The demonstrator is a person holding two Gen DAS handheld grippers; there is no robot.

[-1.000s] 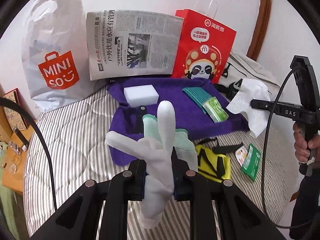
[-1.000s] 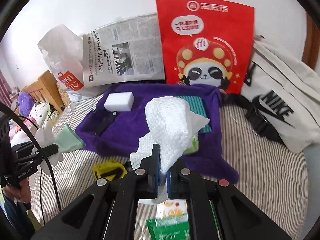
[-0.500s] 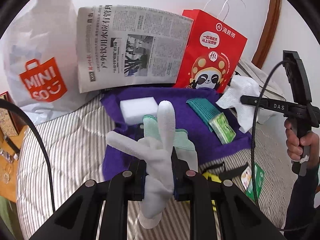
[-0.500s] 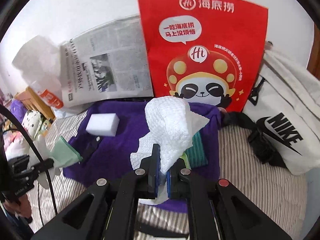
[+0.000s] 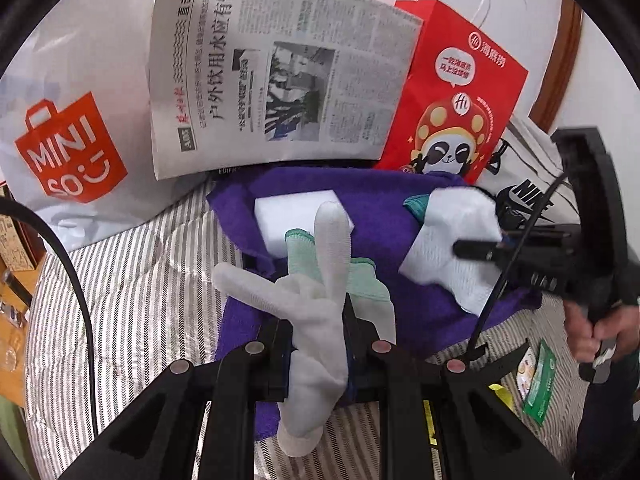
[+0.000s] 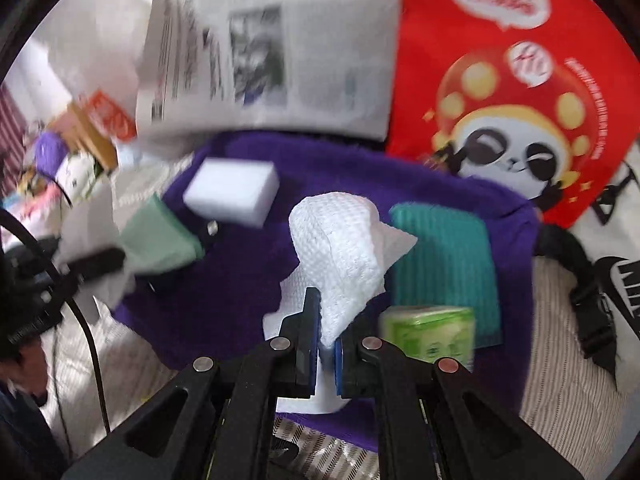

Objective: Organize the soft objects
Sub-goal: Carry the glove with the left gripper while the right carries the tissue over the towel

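A: Our left hand-held gripper (image 5: 318,354) is pinching a white glove (image 5: 312,312) with its green-cuffed mate behind it; the right hand-held gripper (image 6: 327,344) is pressed together on a white waffle cloth (image 6: 340,256). Both hang over the purple towel (image 5: 400,248) spread on the striped bed.

B: So we judge we're bringing them in to set down. What's already there?

A: A white sponge (image 6: 232,190) at the far left of the towel, a teal cloth (image 6: 444,264) on the right, and a green tissue pack (image 6: 428,332) at its near edge.

B: Then we should lower the waffle cloth into the bare middle, clear of the tissue pack, before we let go.

A: And the gloves near-left, in front of the sponge. We should keep our two cables apart and release only once the fabric rests on the towel, so nothing flops off the edge.
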